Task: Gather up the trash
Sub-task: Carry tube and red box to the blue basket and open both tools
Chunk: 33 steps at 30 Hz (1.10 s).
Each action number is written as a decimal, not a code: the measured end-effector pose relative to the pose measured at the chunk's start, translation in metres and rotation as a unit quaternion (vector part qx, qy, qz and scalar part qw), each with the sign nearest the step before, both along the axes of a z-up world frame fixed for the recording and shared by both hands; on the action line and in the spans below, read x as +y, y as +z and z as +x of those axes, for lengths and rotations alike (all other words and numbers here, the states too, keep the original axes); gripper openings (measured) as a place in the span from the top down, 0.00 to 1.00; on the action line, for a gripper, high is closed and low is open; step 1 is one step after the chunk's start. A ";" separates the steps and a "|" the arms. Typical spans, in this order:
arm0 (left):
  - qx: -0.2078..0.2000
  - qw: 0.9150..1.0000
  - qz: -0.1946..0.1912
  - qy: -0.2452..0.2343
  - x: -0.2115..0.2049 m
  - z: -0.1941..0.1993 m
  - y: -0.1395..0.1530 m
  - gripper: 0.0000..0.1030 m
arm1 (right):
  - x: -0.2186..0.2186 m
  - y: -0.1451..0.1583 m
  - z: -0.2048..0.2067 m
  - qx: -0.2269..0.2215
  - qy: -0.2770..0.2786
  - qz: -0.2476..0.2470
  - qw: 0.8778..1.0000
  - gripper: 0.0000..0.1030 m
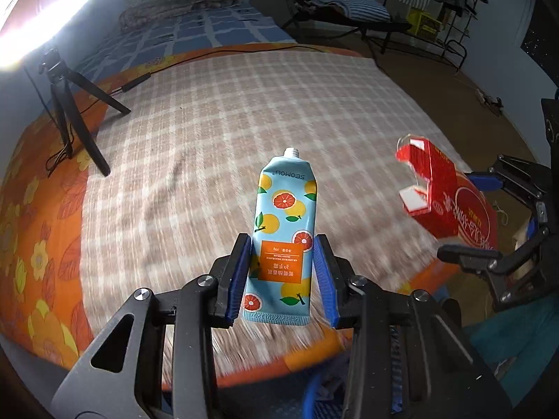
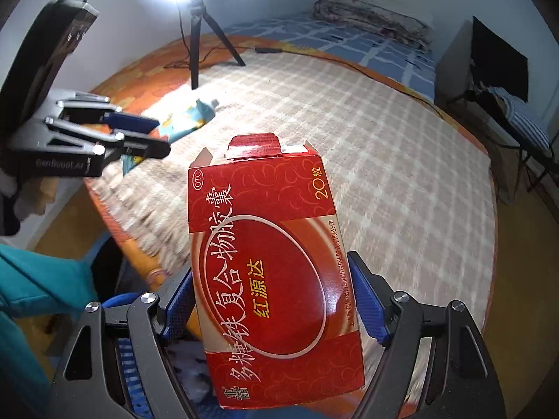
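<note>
My left gripper (image 1: 283, 258) is shut on a light blue hand-cream tube (image 1: 284, 230) printed with oranges, cap end pointing away, held above the bed. My right gripper (image 2: 272, 286) is shut on a red medicine box (image 2: 272, 269) with its top flap open. In the left wrist view the red box (image 1: 443, 192) and right gripper (image 1: 489, 216) show at the right. In the right wrist view the left gripper (image 2: 139, 132) and the tube (image 2: 190, 117) show at the upper left.
A bed with a beige checked blanket (image 1: 244, 111) over an orange floral sheet (image 1: 38, 244) lies below both grippers. A black tripod (image 1: 70, 104) with a bright lamp stands on its far-left corner, a cable beside it. A clothes rack (image 1: 436, 7) and chair stand beyond.
</note>
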<state>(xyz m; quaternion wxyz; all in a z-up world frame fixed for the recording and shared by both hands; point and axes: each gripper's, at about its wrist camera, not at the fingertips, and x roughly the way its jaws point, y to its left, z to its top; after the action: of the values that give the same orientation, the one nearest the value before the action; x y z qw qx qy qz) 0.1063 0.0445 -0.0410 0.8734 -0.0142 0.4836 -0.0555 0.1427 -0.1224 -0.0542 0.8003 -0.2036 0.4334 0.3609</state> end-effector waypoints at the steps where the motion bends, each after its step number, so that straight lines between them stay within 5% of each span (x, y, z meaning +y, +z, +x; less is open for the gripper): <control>1: -0.003 1.000 0.001 -0.001 -0.003 -0.006 0.002 0.65 | -0.003 0.003 -0.005 -0.001 -0.002 0.004 1.000 0.23; 13: 0.001 1.000 -0.011 0.002 -0.034 -0.090 0.000 0.65 | -0.037 0.018 -0.077 0.008 -0.010 0.048 0.999 0.23; 33: 0.058 0.998 -0.010 -0.014 -0.074 -0.159 -0.063 0.64 | -0.054 -0.045 -0.135 0.078 -0.007 0.036 0.996 0.23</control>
<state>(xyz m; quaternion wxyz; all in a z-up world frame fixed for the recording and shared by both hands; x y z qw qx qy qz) -0.0530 -0.0292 -0.1039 0.8427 -0.0196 0.5331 -0.0721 0.0077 -0.1759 -0.0989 0.7732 -0.1434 0.4827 0.3856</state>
